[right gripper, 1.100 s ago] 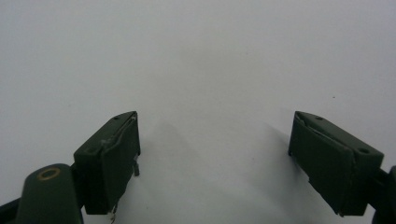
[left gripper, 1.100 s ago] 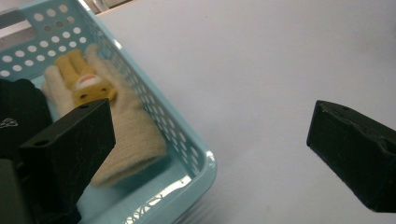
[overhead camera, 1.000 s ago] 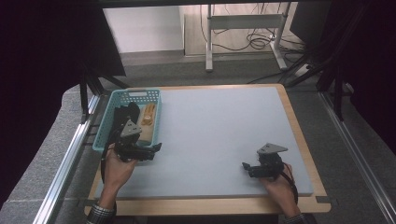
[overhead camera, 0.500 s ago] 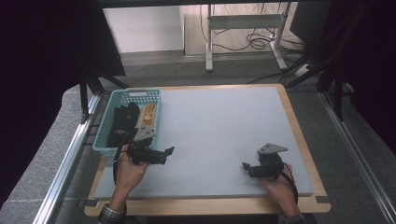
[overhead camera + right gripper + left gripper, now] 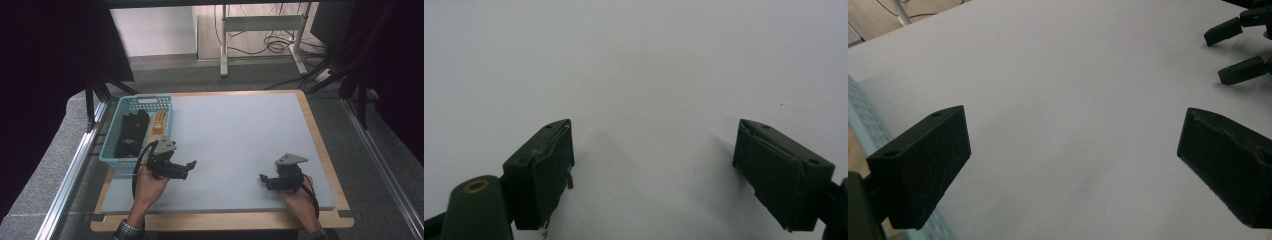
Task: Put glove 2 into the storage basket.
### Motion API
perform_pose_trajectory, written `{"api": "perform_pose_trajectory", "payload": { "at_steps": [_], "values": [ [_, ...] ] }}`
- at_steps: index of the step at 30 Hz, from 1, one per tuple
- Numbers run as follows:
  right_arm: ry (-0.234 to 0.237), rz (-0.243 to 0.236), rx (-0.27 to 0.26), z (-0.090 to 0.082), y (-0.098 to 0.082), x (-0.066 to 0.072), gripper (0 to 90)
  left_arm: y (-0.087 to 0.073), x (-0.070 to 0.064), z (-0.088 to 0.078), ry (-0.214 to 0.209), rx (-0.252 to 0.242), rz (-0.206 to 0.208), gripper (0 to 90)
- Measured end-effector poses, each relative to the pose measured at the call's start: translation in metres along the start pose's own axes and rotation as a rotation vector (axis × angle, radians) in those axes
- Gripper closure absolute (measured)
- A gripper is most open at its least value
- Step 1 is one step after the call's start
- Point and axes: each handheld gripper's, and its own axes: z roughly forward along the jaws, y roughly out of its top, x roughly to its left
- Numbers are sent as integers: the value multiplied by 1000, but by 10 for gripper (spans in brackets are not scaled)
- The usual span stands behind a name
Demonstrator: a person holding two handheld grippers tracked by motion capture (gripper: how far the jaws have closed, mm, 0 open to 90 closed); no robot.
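Note:
My left gripper hovers low over the grey mat, just right of the teal basket, pointing right. Its jaws stand wide open with nothing between them. My right gripper rests near the front right of the mat and points left, also open and empty. In the left gripper view, the right gripper's two black fingertips show far off at the top right. The basket holds black items and a tan wooden piece.
The mat lies on a wooden board with a narrow bare rim. A metal rail runs along the left side. Beyond the table stand a desk frame and cables on the floor. The basket's lattice wall sits beside my left jaw.
My left gripper has moved from the basket's near edge rightward and toward the person, out over the mat. The right gripper has stayed put.

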Motion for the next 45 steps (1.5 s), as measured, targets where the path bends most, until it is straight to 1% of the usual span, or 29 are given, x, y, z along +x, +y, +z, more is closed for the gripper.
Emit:
{"api": "perform_pose_trajectory", "payload": {
  "at_steps": [4,10,11,15,18,19,23,24,27,29,35,45],
  "values": [
    [0,0,0,0,0,0,160,-2,-4,4,-9,-1,2,11],
    [0,0,0,0,0,0,160,-5,-10,12,-16,6,20,11],
    [0,0,0,0,0,0,160,-7,-13,16,-18,11,26,11],
    [0,0,0,0,0,0,160,-11,-18,22,-25,22,36,11],
    [0,0,0,0,0,0,160,-13,-19,25,-30,25,35,10],
    [0,0,0,0,0,0,160,-16,-21,28,-36,28,36,8],
    [0,0,0,0,0,0,160,-20,-23,33,-48,29,40,3],
    [0,0,0,0,0,0,160,-22,-24,35,-49,36,42,0],
    [0,0,0,0,0,0,160,-25,-25,38,-48,43,46,0],
    [0,0,0,0,0,0,160,-28,-26,42,-44,57,55,0],
    [0,1,-2,0,0,0,160,-34,-29,49,-52,72,57,0],
    [0,0,-1,0,0,0,160,-45,-32,58,-47,101,61,0]
  ]
}}
